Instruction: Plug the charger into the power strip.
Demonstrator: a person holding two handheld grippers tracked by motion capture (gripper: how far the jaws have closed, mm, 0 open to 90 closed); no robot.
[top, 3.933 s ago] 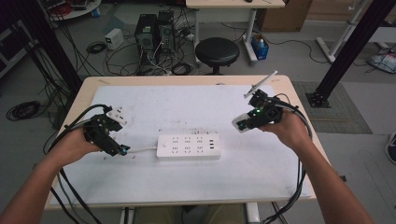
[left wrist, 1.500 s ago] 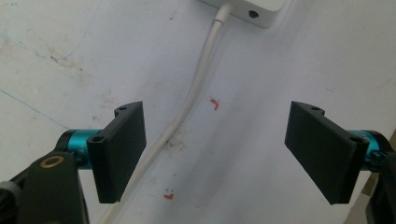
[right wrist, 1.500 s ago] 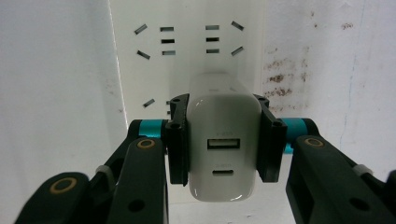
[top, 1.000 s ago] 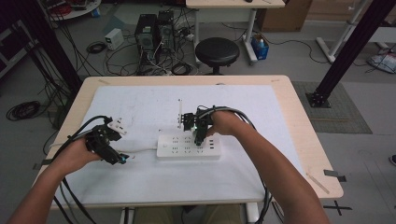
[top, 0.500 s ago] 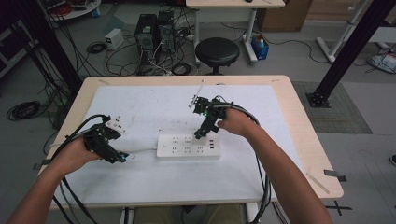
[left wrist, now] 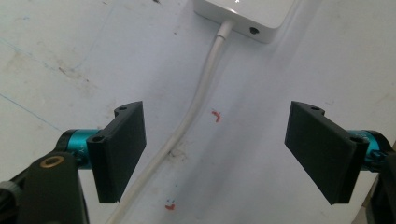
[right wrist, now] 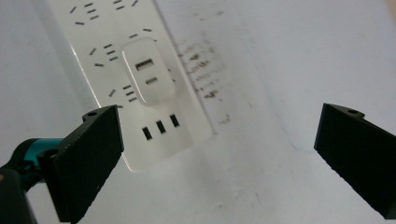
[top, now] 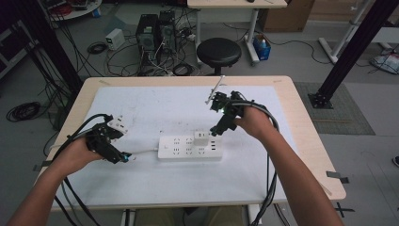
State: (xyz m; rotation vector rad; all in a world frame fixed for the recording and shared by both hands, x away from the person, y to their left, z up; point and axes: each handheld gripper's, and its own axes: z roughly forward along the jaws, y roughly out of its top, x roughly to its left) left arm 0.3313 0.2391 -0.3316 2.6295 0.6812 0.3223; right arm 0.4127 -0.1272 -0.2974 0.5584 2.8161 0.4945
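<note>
Here, table: light wooden table [top: 308, 141] with a white sheet [top: 155, 106] spread over most of its top; the sheet is scuffed and marked with small red and dark specks.
Power strip: white power strip [top: 189, 147] lies flat near the middle of the sheet, long side running left to right; several rows of sockets, three small USB-type slots at its right end.
Charger: white charger block [top: 201, 138] stands plugged into the strip, right of its centre; in the right gripper view [right wrist: 148, 77] two ports show on its upper face.
Cord: white cord [left wrist: 187, 126] leaves the strip's left end and runs along the sheet toward the left gripper.
Left gripper: left gripper [top: 123, 157] sits low over the sheet just left of the strip; jaws spread wide apart with nothing between the pads; in the left gripper view the cord passes between the jaws, closer to the left one, not pinched.
Right gripper: right gripper [top: 215, 130] is raised just beyond the strip's right end, tips pointing down-left toward the charger; jaws wide apart and empty, clear of the charger.
Hands: left hand [top: 75, 153] and right hand [top: 254, 121] each wrap a gripper body; black cables trail back along both forearms.
Surroundings: black round stool [top: 218, 51] past the far edge; computer towers [top: 155, 28] and tangled cables on the floor.
</note>
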